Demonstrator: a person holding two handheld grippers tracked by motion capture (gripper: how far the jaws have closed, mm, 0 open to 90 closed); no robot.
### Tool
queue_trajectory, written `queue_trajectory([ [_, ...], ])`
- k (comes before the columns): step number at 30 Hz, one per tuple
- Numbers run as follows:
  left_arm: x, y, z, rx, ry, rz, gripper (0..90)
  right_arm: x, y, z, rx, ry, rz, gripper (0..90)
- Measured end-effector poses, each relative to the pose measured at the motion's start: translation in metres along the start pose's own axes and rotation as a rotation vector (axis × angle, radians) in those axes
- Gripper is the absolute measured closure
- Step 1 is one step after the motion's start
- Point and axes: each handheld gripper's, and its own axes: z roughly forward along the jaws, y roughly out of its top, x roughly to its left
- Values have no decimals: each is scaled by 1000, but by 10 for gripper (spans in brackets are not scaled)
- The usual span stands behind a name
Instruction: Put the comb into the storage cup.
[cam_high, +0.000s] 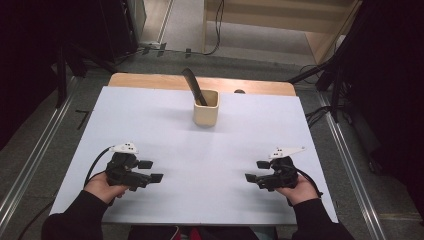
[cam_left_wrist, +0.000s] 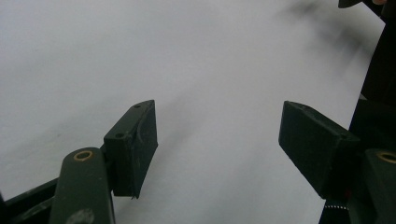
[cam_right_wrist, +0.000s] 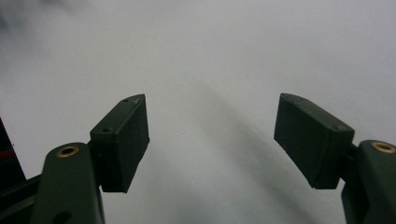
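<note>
Both the left gripper (cam_high: 151, 171) and right gripper (cam_high: 256, 171) rest wide-jawed and empty on the white tabletop (cam_high: 200, 150) (likely staged), aimed inward, well short of the beige cup (cam_high: 206, 111) propping a dark tool (cam_high: 193, 86) upright.

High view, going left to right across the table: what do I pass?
Left gripper → beige cup holding a dark tool, toward the back of the white table → right gripper.

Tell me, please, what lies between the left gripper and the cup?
Nothing: in the high view, only bare white table separates the left gripper from the cup.
</note>
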Motion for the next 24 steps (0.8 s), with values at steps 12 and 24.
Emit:
queue_trajectory([
  [12, 2, -1, 1, 11, 3, 0, 288, 0, 0, 1, 5, 0, -3, 248],
  [24, 2, -2, 3, 15, 1, -4, 288, 1, 0, 2, 12, 1, -4, 247],
])
